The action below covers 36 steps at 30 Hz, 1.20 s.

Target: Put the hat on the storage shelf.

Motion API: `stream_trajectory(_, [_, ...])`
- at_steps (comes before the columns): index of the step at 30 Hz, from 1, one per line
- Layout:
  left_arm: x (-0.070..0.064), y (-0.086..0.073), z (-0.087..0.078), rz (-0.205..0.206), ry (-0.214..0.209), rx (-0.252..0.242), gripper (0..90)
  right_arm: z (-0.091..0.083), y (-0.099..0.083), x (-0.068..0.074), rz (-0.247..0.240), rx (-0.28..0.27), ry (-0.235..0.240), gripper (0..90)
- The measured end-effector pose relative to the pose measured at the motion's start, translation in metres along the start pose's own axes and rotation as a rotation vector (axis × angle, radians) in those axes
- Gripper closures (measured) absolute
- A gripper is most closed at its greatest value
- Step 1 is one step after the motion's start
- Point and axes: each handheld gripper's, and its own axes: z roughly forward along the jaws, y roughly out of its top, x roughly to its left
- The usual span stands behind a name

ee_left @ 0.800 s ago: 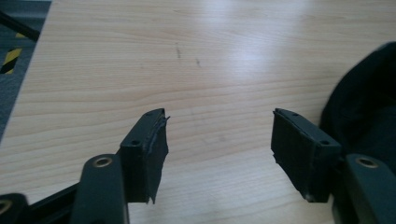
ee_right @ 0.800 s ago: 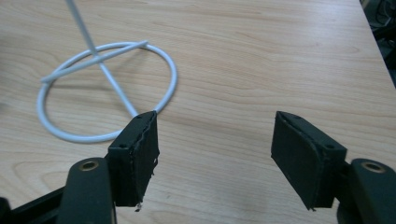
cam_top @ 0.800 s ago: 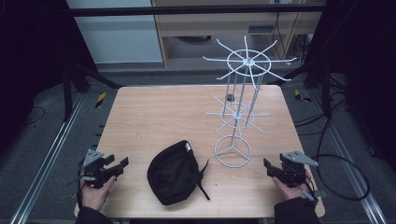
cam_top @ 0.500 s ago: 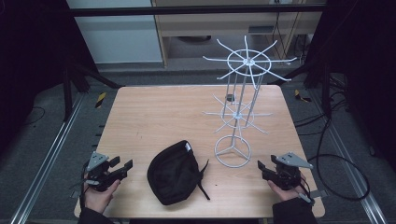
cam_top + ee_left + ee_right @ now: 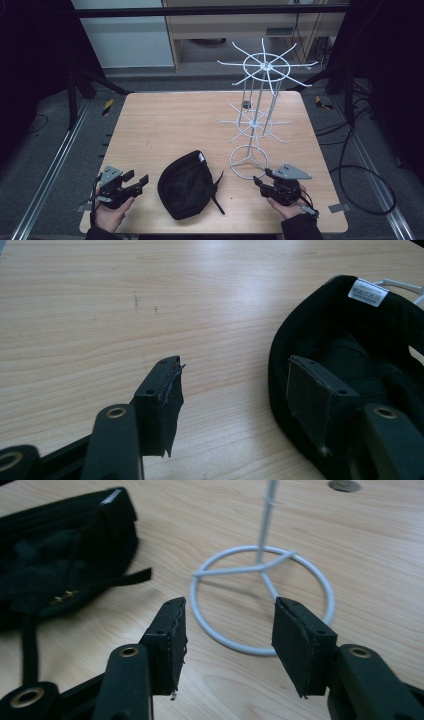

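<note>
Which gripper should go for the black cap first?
Left, probably. The left gripper sits open right beside the black fabric cap, one jaw already at its rim. The right gripper faces the white wire rack's ring base.

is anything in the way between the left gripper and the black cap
Nothing visible. The left gripper sits open at the table's near edge, with bare wood between its jaws and the black cap just to its right. In the left gripper view one jaw already overlaps the cap's rim. The white wire rack stands on the cap's far side.
</note>
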Motion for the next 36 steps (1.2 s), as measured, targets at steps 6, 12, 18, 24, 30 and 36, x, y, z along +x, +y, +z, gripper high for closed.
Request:
stream_trajectory(6, [-0.009,-0.001,0.000,0.010,-0.002,0.009,39.7,0.015,0.014,0.024,-0.029,0.005,0.063,48.6])
stream_trajectory(12, [-0.013,-0.001,-0.002,0.022,-0.013,0.024,42.8,0.029,0.025,0.042,-0.057,0.014,0.107,49.2])
stream_trajectory(18, [-0.020,-0.004,0.000,0.026,-0.040,0.064,44.6,0.048,0.043,0.063,-0.073,0.015,0.157,49.7])
stream_trajectory(24, [-0.026,-0.007,0.007,0.026,-0.063,0.109,45.4,0.065,0.053,0.075,-0.086,0.024,0.168,48.8])
stream_trajectory(30, [-0.032,-0.008,0.017,0.041,-0.061,0.146,45.6,0.086,0.061,0.082,-0.073,0.052,0.165,48.0])
stream_trajectory(36, [-0.035,-0.010,0.026,0.060,-0.064,0.190,45.1,0.104,0.068,0.085,-0.065,0.074,0.155,48.4])
